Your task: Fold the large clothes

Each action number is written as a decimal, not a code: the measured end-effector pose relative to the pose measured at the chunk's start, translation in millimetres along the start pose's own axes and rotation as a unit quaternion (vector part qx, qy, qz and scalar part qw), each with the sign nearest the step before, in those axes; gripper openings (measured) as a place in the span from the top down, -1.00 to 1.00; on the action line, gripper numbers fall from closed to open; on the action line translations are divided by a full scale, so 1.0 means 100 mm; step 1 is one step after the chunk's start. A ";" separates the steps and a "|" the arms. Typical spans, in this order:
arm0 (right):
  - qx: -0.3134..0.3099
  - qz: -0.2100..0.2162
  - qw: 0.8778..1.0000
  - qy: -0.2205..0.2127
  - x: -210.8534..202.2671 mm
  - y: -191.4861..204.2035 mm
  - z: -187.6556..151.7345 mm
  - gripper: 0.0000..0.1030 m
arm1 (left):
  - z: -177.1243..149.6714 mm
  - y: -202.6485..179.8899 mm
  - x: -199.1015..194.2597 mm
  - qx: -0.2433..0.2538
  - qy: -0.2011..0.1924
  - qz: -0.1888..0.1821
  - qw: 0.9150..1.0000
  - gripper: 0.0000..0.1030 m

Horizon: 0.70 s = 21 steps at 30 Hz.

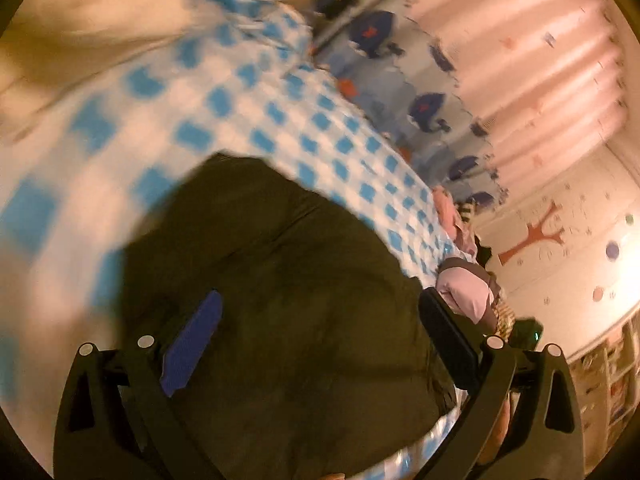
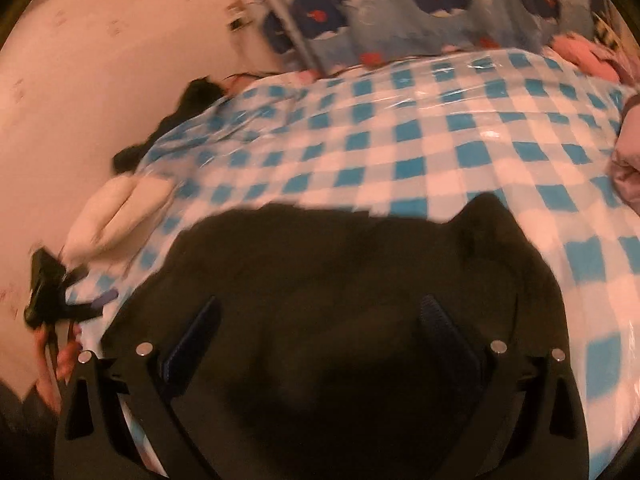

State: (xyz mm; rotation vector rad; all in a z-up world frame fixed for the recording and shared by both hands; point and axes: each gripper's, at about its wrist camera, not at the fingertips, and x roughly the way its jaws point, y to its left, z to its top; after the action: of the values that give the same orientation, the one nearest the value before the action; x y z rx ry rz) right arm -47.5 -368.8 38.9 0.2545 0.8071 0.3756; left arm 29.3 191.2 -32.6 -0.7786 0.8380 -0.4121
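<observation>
- The left wrist view is showing a wall [image 1: 560, 264] with a tree sticker, shelves [image 1: 608, 380] at the lower right and pink curtains [image 1: 540, 60]; the right wrist view is missing these.
- The right wrist view is showing a white pillow [image 2: 116, 208], a black item [image 2: 172, 120] at the sheet's far left edge, and the left gripper [image 2: 44, 284] out at the left with fingers of a hand [image 2: 66, 356] below it.
- Both views are taking in the whale curtain [image 2: 400, 12] behind the bed.
- The checked sheet [image 2: 440, 136] is lying bare and wide beyond the garment [image 2: 340, 300], with a pink bundle [image 2: 628, 160] sitting at its right edge.
- The garment, dark and bunched, is lying on the near part of the sheet, its far edge ragged with one corner poking up at the right.
- The left gripper [image 1: 320, 320] is hanging with its jaws spread wide over the garment [image 1: 280, 280], clamping nothing.
- The right gripper [image 2: 320, 320] is likewise gaping above the garment, fingers apart; whether they are touching the cloth is unclear.
</observation>
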 end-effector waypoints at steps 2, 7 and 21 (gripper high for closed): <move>0.005 0.022 1.000 0.008 -0.15 0.08 -0.23 -0.86 | -0.18 0.22 -0.25 -0.041 0.004 0.001 0.999 -0.84; 0.061 0.073 0.994 0.046 -0.27 0.14 -0.71 -0.86 | -0.74 0.66 -0.47 -0.154 0.031 -0.025 0.987 -0.84; -0.012 0.132 0.980 0.148 -0.04 1.29 -1.31 -0.86 | -1.45 0.42 0.50 -0.232 0.097 -0.050 0.966 -0.84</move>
State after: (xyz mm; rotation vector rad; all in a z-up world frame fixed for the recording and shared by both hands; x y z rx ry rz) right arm -176.8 -243.9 0.6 0.2890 1.0654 0.6842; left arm -52.5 123.8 -150.9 -1.2330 1.1020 -0.3886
